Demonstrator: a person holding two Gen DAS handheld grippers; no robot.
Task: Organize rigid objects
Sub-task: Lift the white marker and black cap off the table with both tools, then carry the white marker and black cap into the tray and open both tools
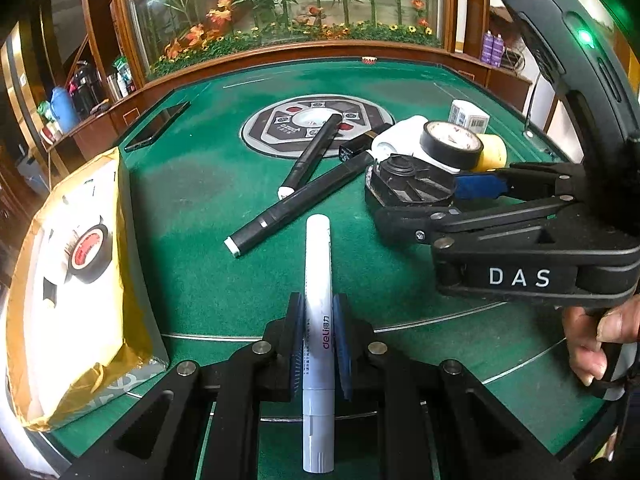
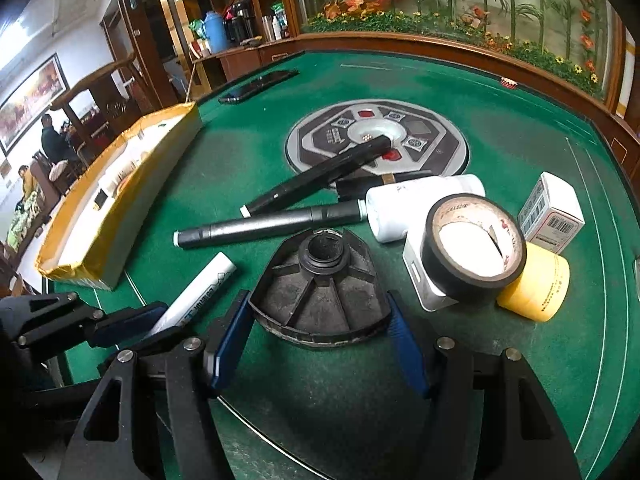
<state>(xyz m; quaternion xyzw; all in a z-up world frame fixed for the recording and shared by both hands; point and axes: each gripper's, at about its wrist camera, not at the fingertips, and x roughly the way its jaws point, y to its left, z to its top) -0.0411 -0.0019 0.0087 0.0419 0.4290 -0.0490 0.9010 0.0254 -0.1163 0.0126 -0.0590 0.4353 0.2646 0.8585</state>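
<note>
My left gripper (image 1: 318, 336) is shut on a white marker (image 1: 318, 312) that points forward, just above the green table. In the right wrist view the same white marker (image 2: 200, 292) sticks out of the left gripper (image 2: 136, 320) at lower left. My right gripper (image 2: 320, 344) is shut on a black ribbed fan-shaped plastic part (image 2: 320, 292), with a blue pad against each side. From the left wrist view the right gripper (image 1: 432, 200) holds that black part (image 1: 412, 184) on the felt. A yellow-taped cardboard box (image 1: 132, 264) at the left holds a black tape roll (image 1: 86, 254).
Two black markers (image 1: 312, 156) (image 1: 296, 208) lie crossed mid-table. Behind the black part sit a black tape roll (image 2: 474, 246), a yellow tape roll (image 2: 540, 284), a white bottle (image 2: 400, 208) and a small white carton (image 2: 554, 212). A phone (image 1: 158, 126) lies far left. A hand (image 1: 600, 340) grips the right handle.
</note>
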